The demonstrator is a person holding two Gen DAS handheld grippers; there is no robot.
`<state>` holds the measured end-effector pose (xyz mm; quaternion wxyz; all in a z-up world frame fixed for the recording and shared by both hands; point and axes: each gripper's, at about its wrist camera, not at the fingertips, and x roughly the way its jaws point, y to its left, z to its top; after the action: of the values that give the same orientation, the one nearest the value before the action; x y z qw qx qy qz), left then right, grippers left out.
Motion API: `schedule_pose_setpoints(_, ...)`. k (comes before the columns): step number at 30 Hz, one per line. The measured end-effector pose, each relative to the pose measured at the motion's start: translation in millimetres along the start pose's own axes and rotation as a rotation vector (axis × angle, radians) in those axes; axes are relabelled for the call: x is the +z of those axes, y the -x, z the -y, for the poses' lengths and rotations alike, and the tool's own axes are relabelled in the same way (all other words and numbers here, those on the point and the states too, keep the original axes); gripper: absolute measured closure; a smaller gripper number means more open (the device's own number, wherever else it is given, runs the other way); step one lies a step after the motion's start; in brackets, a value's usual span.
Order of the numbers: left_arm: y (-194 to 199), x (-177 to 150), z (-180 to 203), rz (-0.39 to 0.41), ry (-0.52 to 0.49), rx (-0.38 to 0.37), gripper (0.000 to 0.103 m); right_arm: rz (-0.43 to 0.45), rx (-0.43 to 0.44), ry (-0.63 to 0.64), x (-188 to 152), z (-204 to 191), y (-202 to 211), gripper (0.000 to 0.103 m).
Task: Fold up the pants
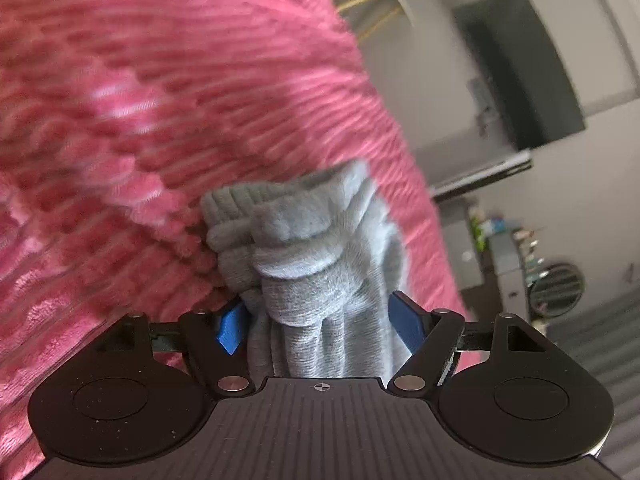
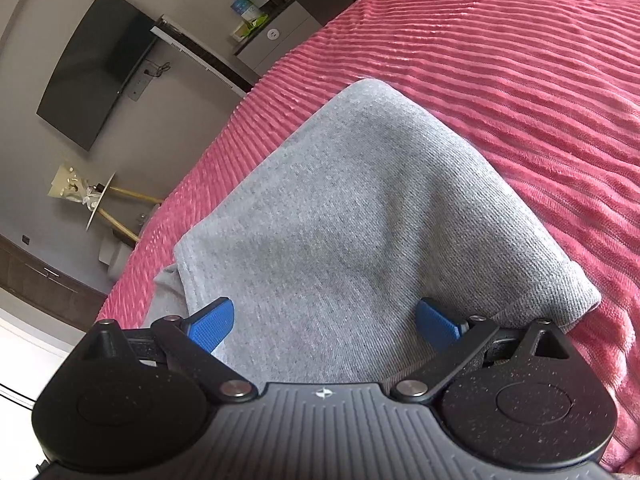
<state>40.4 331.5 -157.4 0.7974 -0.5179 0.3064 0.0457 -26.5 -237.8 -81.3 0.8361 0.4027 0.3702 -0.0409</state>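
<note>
Grey wall (image 2: pixel 36 184) with a dark television (image 2: pixel 96 68) — pink ribbed bedspread (image 2: pixel 500 60) fills the bed.

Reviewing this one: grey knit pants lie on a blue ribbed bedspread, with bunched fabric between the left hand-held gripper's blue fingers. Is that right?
Not quite. The ribbed bedspread is pink, not blue, as both wrist views show. The rest stands: the grey knit pants lie on it, and the left wrist view shows bunched fabric between the left hand-held gripper and its blue fingers.
</note>
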Motion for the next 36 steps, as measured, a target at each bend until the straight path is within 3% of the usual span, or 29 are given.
schedule_pose_setpoints(2,-9,0,0,-0.019,-0.012,0.025,0.029,0.003,-0.005,0.002,-1,-1,-1,0.005)
schedule_pose_setpoints(5,-15,-1,8,-0.009,-0.041,-0.001,0.031,0.006,-0.007,0.004,-1,-1,-1,0.005)
schedule_pose_setpoints(8,-20,-2,13,-0.009,-0.063,-0.025,0.063,0.010,-0.008,0.003,0,0,-2,0.005)
schedule_pose_setpoints(9,-20,-3,14,-0.001,-0.079,-0.047,0.069,0.012,-0.008,0.001,0,0,-2,0.005)
schedule_pose_setpoints(11,-19,-5,15,0.010,-0.115,-0.077,0.069,0.015,-0.008,-0.001,0,0,-2,0.005)
schedule_pose_setpoints(13,-25,-7,15,0.005,-0.116,-0.019,0.064,0.017,-0.009,0.000,-1,0,-2,0.005)
schedule_pose_setpoints(14,-31,-8,14,-0.012,-0.104,0.025,0.052,0.017,-0.011,0.002,-1,-1,-3,0.005)
schedule_pose_setpoints(15,-37,-9,15,-0.029,-0.102,0.047,0.048,0.017,-0.014,0.005,-1,-1,-3,0.005)
schedule_pose_setpoints(19,-40,-7,25,-0.045,-0.086,0.059,0.041,0.014,-0.027,0.025,-1,-4,-4,0.005)
schedule_pose_setpoints(20,-40,-6,23,-0.050,-0.063,0.054,0.044,0.015,-0.026,0.024,-1,-4,-4,0.005)
schedule_pose_setpoints(23,-34,-6,15,-0.037,-0.032,0.025,0.077,0.017,-0.017,0.012,0,-2,-4,0.005)
schedule_pose_setpoints(24,-34,-5,14,-0.035,-0.036,0.031,0.080,0.018,-0.016,0.010,0,-1,-3,0.005)
schedule_pose_setpoints(30,-6,-19,67,0.078,-0.209,0.084,0.084,0.031,0.012,-0.016,1,3,3,0.006)
schedule_pose_setpoints(36,43,-55,148,0.160,-0.424,-0.019,0.084,0.124,0.100,-0.120,5,21,31,0.006)
